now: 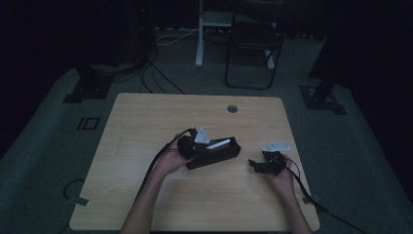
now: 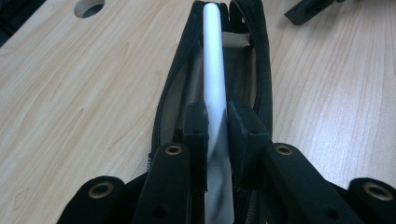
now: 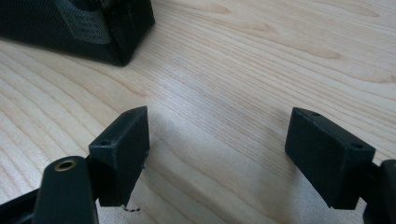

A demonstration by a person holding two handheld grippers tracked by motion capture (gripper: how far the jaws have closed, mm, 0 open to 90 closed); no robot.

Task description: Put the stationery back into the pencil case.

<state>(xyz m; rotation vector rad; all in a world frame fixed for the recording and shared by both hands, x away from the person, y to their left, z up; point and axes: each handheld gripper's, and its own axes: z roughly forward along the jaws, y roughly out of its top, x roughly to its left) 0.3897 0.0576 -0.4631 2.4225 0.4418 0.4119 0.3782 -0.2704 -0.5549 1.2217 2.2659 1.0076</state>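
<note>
Our left gripper pinches the long white plastic stick. The stick points straight away from us, lying along the open black zip-up cloth case on the wooden table. Our right gripper waits wide open, holding nothing, beside the case's end.

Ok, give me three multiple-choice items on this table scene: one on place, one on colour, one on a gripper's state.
1. Where does the white pen lie?
A. over the open black case
B. beside the table's hole
C. on the floor

2. What colour is the case?
A. red
B. black
C. white

3. How do the right gripper jaws stand?
A. shut on the pen
B. shut on the case
C. open, with nothing between them

Answers:
1 A, the left gripper holds the pen along the unzipped case.
2 B, its fabric and zip are black.
3 C, bare table shows between the pads.
</note>
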